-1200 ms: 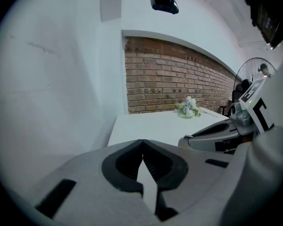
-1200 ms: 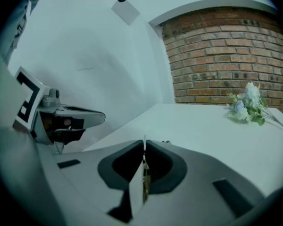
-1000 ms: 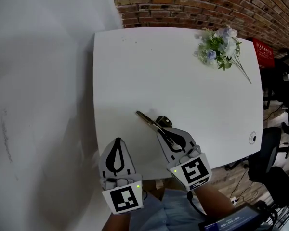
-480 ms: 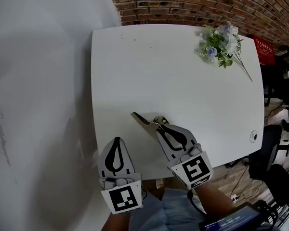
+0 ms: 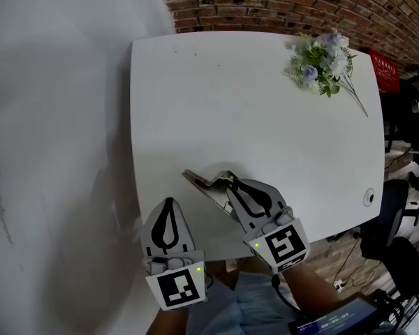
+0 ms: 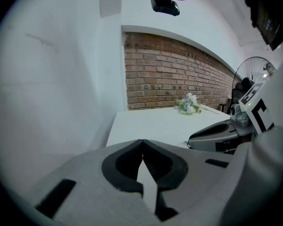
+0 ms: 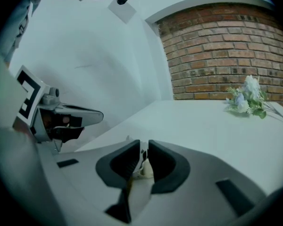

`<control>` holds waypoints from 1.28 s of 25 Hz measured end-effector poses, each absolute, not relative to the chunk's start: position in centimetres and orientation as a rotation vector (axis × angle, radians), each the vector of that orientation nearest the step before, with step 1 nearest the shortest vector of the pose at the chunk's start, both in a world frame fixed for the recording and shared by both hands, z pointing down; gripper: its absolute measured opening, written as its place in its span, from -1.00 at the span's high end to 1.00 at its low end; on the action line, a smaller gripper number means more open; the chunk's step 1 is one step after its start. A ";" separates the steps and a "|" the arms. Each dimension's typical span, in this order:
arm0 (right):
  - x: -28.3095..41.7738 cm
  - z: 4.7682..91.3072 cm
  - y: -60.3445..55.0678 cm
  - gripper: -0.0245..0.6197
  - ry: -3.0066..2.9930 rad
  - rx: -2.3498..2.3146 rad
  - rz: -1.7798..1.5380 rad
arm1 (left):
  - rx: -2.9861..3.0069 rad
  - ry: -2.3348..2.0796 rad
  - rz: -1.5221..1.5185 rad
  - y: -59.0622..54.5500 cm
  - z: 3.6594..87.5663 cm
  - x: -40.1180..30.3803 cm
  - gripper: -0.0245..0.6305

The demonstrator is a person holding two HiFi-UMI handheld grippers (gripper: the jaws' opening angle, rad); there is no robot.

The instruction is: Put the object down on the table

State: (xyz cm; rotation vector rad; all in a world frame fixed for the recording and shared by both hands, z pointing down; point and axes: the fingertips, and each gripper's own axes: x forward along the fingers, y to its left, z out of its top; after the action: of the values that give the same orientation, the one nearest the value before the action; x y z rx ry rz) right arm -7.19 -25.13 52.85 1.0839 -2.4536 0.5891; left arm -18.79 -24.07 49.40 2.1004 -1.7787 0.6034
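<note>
A metal pair of shears (image 5: 204, 185) with slim pointed blades sticks out leftward over the white table (image 5: 265, 117) near its front edge. My right gripper (image 5: 231, 183) is shut on its handle end; in the right gripper view a pale part of the shears (image 7: 144, 163) shows pinched between the dark pads at my right gripper (image 7: 144, 147). Whether the blades touch the tabletop I cannot tell. My left gripper (image 5: 170, 203) hangs at the table's front left corner, jaws shut on nothing, as my left gripper (image 6: 142, 143) shows in its own view.
A bunch of white and blue artificial flowers (image 5: 321, 63) lies at the far right corner. A brick wall (image 5: 279, 5) runs behind the table and a white wall (image 5: 56, 117) along its left. Chairs and cables (image 5: 405, 187) stand off the right edge.
The shears have swung left and nearer the front edge, their tip now pointing more sideways. The right gripper turned slightly with them. The left gripper has stayed put.
</note>
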 end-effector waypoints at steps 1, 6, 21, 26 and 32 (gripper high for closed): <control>-7.2 52.9 -25.2 0.73 -2.454 1.083 0.589 | 2.102 -1.778 0.605 -24.1 49.5 -18.8 0.90; -7.3 53.0 -25.4 0.73 -2.458 1.082 0.596 | 2.097 -1.776 0.611 -24.4 49.7 -18.8 0.90; -5.0 45.7 -24.7 0.78 -2.548 1.173 0.433 | 2.192 -1.907 0.511 -23.6 42.3 -17.2 0.90; -3.0 40.3 -22.8 0.87 -2.603 1.228 0.294 | 2.257 -2.007 0.444 -21.5 36.6 -16.3 0.90; 0.0 33.8 -21.4 0.90 -2.667 1.328 0.119 | 2.377 -2.135 0.344 -19.8 30.1 -14.8 0.90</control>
State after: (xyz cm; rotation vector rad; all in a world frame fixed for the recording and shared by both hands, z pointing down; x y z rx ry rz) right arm -0.04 -21.38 33.81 1.3284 -2.6665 0.1190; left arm -14.84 -19.77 30.08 2.3772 -2.1353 0.3438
